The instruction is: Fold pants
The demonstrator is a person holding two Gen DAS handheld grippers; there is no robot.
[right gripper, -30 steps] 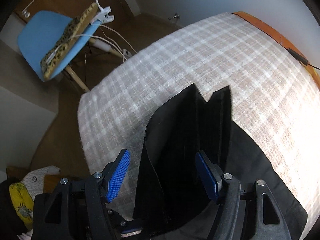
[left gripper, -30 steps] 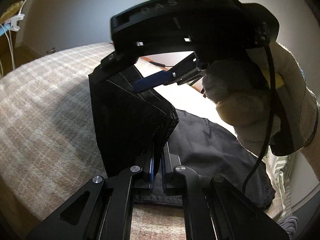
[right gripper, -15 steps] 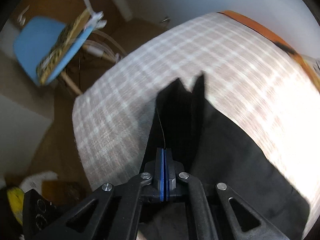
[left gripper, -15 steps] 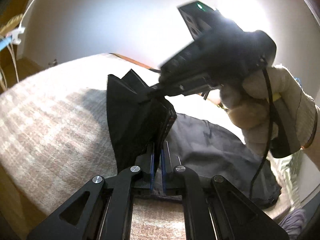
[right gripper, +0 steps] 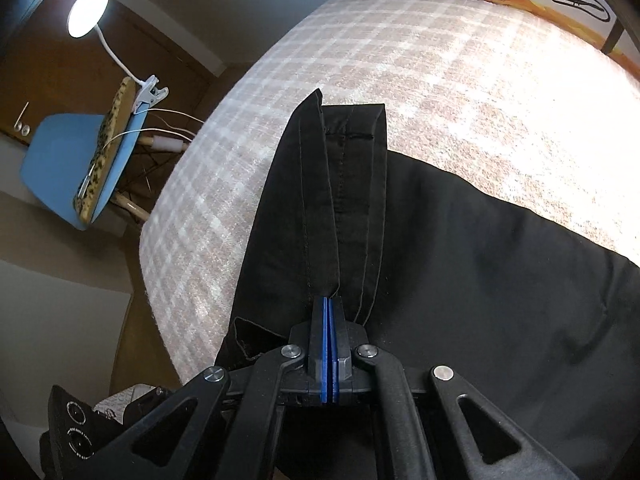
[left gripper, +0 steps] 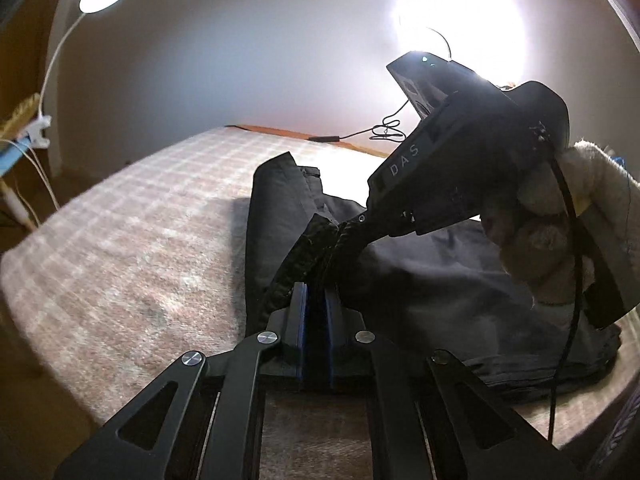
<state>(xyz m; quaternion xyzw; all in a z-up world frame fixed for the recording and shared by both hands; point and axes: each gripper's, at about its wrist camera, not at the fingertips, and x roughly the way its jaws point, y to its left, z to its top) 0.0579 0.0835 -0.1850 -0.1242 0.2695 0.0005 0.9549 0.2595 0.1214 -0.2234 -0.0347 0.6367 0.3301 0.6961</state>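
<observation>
The black pants [right gripper: 460, 260] lie on a bed covered by a checked blanket [right gripper: 420, 60], near its front corner, with most of the cloth spread flat and one end lifted off the surface. Both tools are clamped on that lifted end: the left hand-held gripper [left gripper: 315, 300] has its blue pads pressed together on a thick, bunched edge of the fabric, and the right hand-held gripper [right gripper: 329, 312] has its pads shut on a seamed strip that looks like a hem or a waistband; which one it is cannot be told. In the left view the right tool reaches in from the side, held by a gloved hand [left gripper: 560, 216], and bites the same bundle just beyond the left one. Judging from how the cloth lies, the fold is partway: the garment appears already doubled lengthwise, with layers stacked at the gripped edge, and this end is raised as if to be carried over the rest. Still to come, probably, are laying the held end down on the flat part, squaring the edges and letting go. A blue chair [right gripper: 72, 168] with a clip lamp [right gripper: 88, 10] stands beside the bed, well apart from the work.
</observation>
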